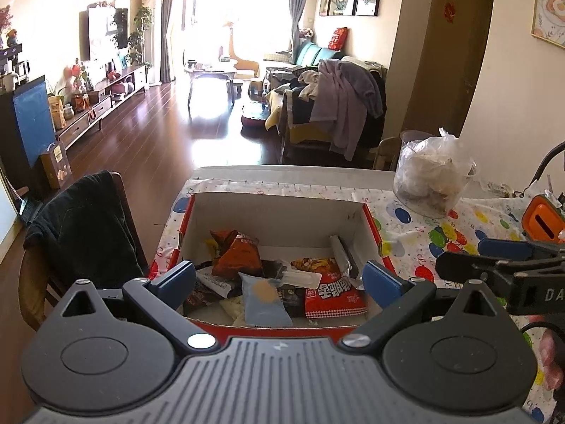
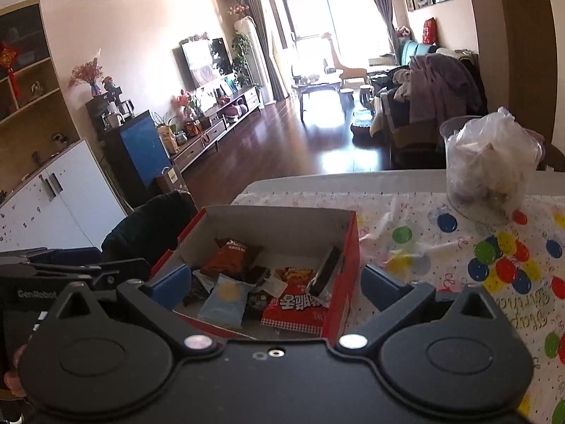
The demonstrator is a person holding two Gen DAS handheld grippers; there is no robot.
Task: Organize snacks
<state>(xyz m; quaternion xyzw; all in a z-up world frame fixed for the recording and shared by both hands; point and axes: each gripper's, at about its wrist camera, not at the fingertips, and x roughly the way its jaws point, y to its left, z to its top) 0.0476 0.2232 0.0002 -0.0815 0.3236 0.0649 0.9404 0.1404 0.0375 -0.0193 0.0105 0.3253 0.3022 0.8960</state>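
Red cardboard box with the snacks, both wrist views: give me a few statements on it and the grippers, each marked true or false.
1. The red cardboard box already holds several snack packets. True.
2. The left gripper is shut on the pale blue packet. False: its blue-padded fingers stand wide apart and hold nothing.
3. The red packet with white lettering lies inside the box. True.
4. The clear plastic tub with a plastic bag in it stands inside the box. False: it stands on the balloon-print tablecloth, beyond the box.
5. The right gripper is open and empty. True.
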